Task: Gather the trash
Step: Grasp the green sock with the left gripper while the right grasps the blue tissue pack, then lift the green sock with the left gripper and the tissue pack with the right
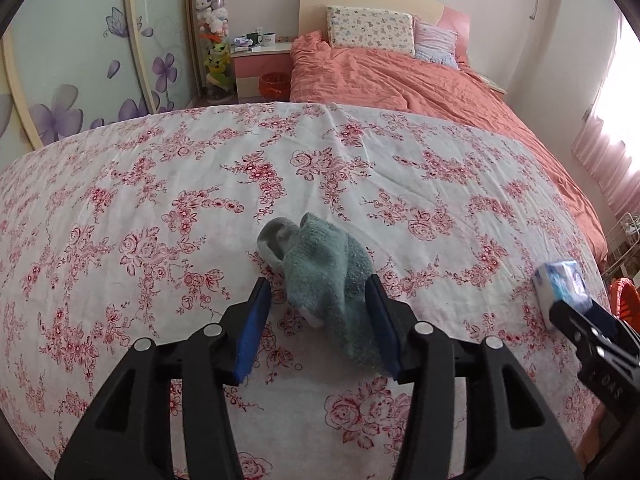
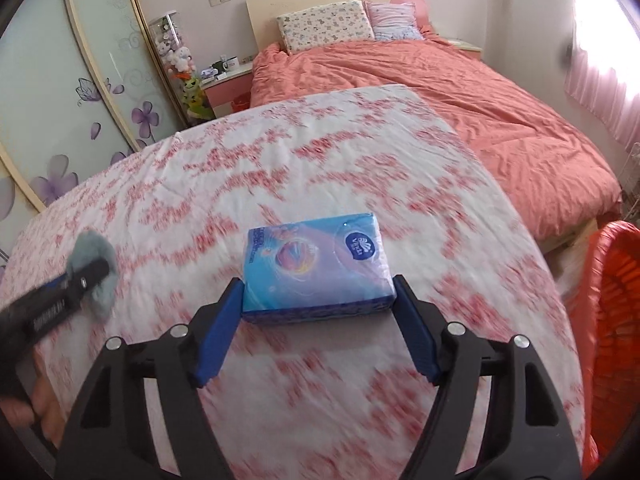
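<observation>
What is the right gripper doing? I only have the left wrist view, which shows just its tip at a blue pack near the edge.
Observer: The right gripper has the blue tissue pack between its fingers, with both pads against the pack's sides.
Operator: Is the pack lifted or resting?
Observer: I cannot tell for sure. The floral sheet is blurred while the pack is sharp, so the pack seems to travel with the gripper.
Operator: Where could it go?
Observer: An orange basket stands just past the sheet's right edge, close to that gripper.
</observation>
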A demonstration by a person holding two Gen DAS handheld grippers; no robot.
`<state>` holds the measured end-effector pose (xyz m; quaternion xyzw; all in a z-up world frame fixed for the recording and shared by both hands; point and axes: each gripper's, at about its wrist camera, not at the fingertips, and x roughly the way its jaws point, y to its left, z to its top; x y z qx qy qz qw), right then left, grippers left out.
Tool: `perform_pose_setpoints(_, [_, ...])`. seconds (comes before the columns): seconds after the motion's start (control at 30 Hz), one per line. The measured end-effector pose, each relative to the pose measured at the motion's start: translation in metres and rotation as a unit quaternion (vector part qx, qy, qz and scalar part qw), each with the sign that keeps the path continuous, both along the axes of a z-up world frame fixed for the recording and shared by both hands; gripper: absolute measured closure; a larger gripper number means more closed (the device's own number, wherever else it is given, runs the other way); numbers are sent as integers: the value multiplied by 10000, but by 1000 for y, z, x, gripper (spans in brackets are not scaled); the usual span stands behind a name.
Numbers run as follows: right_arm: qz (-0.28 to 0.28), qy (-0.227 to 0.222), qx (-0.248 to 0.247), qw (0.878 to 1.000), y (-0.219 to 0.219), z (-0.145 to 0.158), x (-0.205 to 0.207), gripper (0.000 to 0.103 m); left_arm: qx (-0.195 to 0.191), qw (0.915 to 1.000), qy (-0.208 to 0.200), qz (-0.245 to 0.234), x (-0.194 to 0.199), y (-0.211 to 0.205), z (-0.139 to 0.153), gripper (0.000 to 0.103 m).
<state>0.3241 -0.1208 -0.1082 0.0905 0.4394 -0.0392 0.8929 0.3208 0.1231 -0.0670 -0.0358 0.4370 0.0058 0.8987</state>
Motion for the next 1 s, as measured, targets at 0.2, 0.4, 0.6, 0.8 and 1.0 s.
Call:
perform_pose_setpoints(0.2, [-16, 39, -54, 10000, -1, -1, -3, 29, 31, 10000, 5, 77, 6, -6, -3, 49])
perform_pose_setpoints(0.4, [38, 35, -93, 9999, 1, 0, -6, 31, 154, 9998, -65, -60, 7, -13, -3, 85])
perform_pose_setpoints(0.6, [137, 72, -213, 9997, 4, 0, -26, 31, 168, 9980, -109, -592, -24, -30, 0, 85])
perform_pose_setpoints(0.8, [137, 81, -180, 9997, 1, 0, -31, 30, 217, 9976, -123, -640, -36, -35, -5, 84])
perform_pose_setpoints(1.0, [159, 206, -504, 9984, 9, -2, -29, 29, -27, 9985, -120, -525, -37, -28, -6, 82])
